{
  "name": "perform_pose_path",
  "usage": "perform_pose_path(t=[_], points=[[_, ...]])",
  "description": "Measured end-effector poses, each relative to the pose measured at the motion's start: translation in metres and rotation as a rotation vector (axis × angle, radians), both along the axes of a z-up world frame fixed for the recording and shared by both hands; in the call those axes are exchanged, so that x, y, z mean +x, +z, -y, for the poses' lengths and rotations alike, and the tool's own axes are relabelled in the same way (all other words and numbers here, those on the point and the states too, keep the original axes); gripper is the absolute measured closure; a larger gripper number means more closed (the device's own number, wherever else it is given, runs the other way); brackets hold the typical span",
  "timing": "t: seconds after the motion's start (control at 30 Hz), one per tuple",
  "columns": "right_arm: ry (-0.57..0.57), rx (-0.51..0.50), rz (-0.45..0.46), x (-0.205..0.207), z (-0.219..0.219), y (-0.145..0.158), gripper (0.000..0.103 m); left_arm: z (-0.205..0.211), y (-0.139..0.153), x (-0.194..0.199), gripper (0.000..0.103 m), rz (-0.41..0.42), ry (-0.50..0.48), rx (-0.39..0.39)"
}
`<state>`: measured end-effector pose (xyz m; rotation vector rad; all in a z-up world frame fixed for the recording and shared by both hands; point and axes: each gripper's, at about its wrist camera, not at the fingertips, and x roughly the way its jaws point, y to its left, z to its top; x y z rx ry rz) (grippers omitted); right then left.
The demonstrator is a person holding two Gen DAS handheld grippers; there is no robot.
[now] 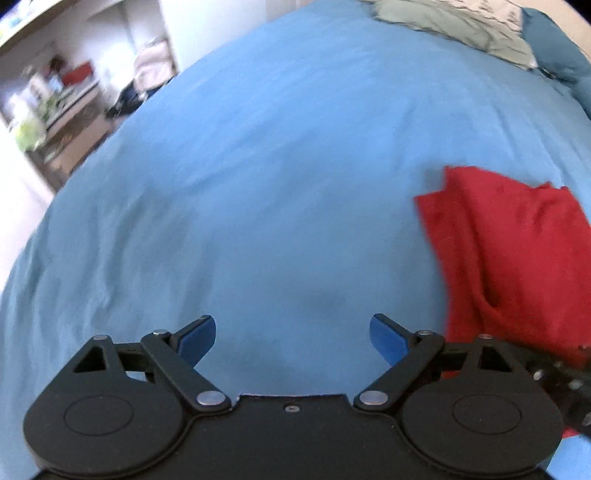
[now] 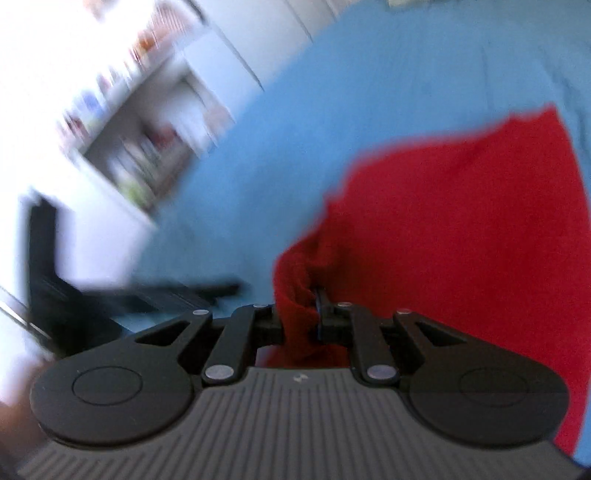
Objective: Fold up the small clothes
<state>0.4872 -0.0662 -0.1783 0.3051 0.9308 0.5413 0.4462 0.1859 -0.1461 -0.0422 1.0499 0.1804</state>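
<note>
Blue bedding (image 1: 277, 166) fills both views, with blurred shelves at ten o'clock and a pale patterned cloth (image 1: 461, 26) at one o'clock. Over bare sheet, the left gripper (image 1: 292, 334) has its fingers spread wide, empty. At its three o'clock lies the red garment (image 1: 509, 251). The right gripper (image 2: 303, 314) pinches a bunched fold of that garment.

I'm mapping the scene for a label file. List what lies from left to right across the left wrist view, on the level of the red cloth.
Blurred shelves → blue bed cover → red cloth. The open left gripper sits lower, over the cover.
</note>
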Motion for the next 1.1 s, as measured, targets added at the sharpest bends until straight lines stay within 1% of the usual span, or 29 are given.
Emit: perform_pose_path(t=[0.03,0.07,0.13,0.17,0.23,0.3,0.37,0.4,0.47,0.5,0.6,0.7,0.73,0.8,0.87,0.97,1.0,1.07,1.1], points=[[0.013,-0.035,0.006,-0.003,-0.007,-0.006,0.075,-0.005,-0.002,-0.003,0.010,0.001,0.007,-0.015],[0.023,-0.075,0.031,-0.007,-0.014,-0.009,0.073,-0.007,-0.002,-0.006,0.010,0.004,0.011,-0.027],[0.044,-0.122,0.081,-0.013,-0.024,-0.004,0.064,-0.009,0.000,-0.013,0.010,0.011,0.014,-0.041],[0.053,-0.137,0.107,-0.016,-0.030,-0.001,0.048,-0.008,0.001,-0.016,0.010,0.015,0.014,-0.049],[0.088,-0.164,0.155,-0.021,-0.037,0.006,0.032,-0.007,0.007,-0.017,0.010,0.025,0.010,-0.070],[0.117,-0.173,0.192,-0.028,-0.040,0.014,0.030,-0.005,0.016,-0.013,0.010,0.024,0.002,-0.062],[0.128,-0.189,0.208,-0.040,-0.037,0.021,0.024,-0.002,0.026,-0.013,0.010,0.020,-0.004,-0.064],[0.121,-0.196,0.224,-0.048,-0.030,0.027,0.023,0.000,0.030,-0.013,0.010,0.024,-0.015,-0.079],[0.095,-0.210,0.256,-0.066,-0.016,0.038,0.012,0.007,0.038,-0.016,0.010,0.029,-0.041,-0.104],[0.069,-0.226,0.268,-0.072,-0.015,0.044,0.010,0.013,0.041,-0.017,0.010,0.026,-0.060,-0.119],[-0.023,-0.295,0.278,-0.092,0.019,0.050,0.008,0.036,0.045,-0.021,0.010,0.019,-0.125,-0.156],[-0.097,-0.366,0.231,-0.111,0.054,0.040,0.008,0.059,0.039,-0.022,0.009,-0.001,-0.174,-0.181],[-0.116,-0.370,0.206,-0.113,0.063,0.036,0.008,0.064,0.036,-0.021,0.010,-0.008,-0.181,-0.184],[-0.155,-0.351,0.137,-0.116,0.082,0.028,0.008,0.074,0.027,-0.018,0.010,-0.021,-0.177,-0.191],[-0.198,-0.304,0.108,-0.117,0.097,0.025,0.008,0.078,0.020,-0.015,0.010,-0.029,-0.181,-0.193],[-0.271,-0.267,0.084,-0.110,0.111,0.023,0.008,0.079,0.008,-0.017,0.010,-0.052,-0.182,-0.136],[-0.292,-0.259,0.072,-0.106,0.115,0.021,0.008,0.075,0.003,-0.020,0.010,-0.065,-0.173,-0.127],[-0.309,-0.238,0.040,-0.095,0.118,0.015,0.008,0.065,-0.004,-0.024,0.010,-0.080,-0.151,-0.136],[-0.310,-0.227,0.009,-0.089,0.120,0.008,0.008,0.059,-0.007,-0.027,0.010,-0.085,-0.139,-0.139]])
